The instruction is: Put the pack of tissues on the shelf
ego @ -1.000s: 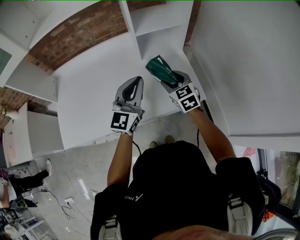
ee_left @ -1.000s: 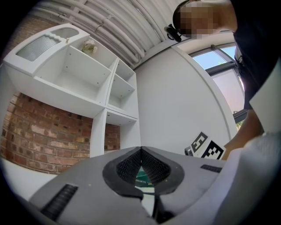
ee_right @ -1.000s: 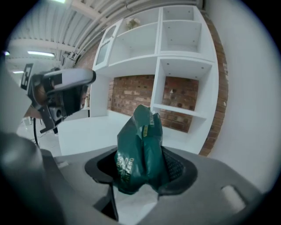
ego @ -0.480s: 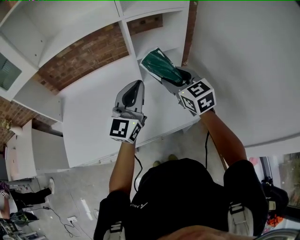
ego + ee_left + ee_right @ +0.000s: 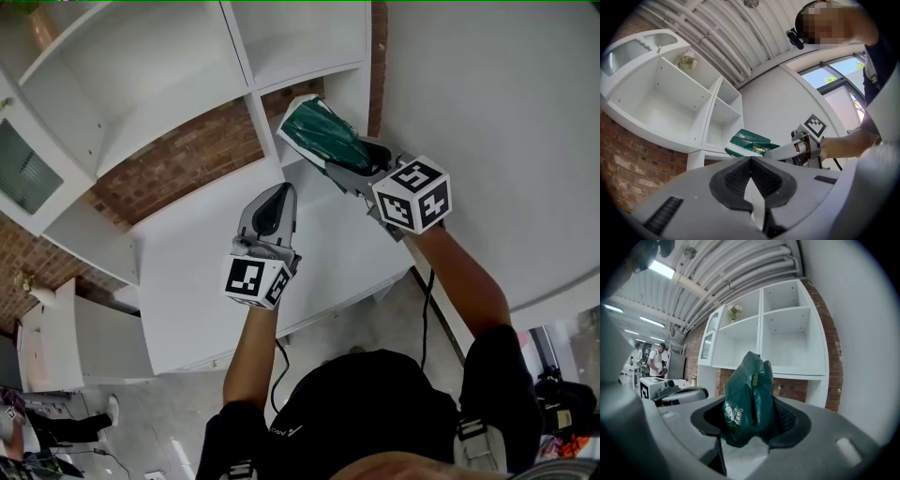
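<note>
A dark green pack of tissues is clamped between the jaws of my right gripper, held up in front of the white shelf unit. In the head view the pack's tip lies over the shelf's lower right compartment. My left gripper hangs lower and to the left, its jaws closed together with nothing between them.
The shelf unit has several bare open compartments against a red brick wall; a small vase of flowers stands on an upper shelf. A white wall runs along the right. A person stands far left in the right gripper view.
Both grippers have risen; the right one with the tissue pack rose more and now sits level with the shelf compartments. More of the shelf unit has come into the head view.
</note>
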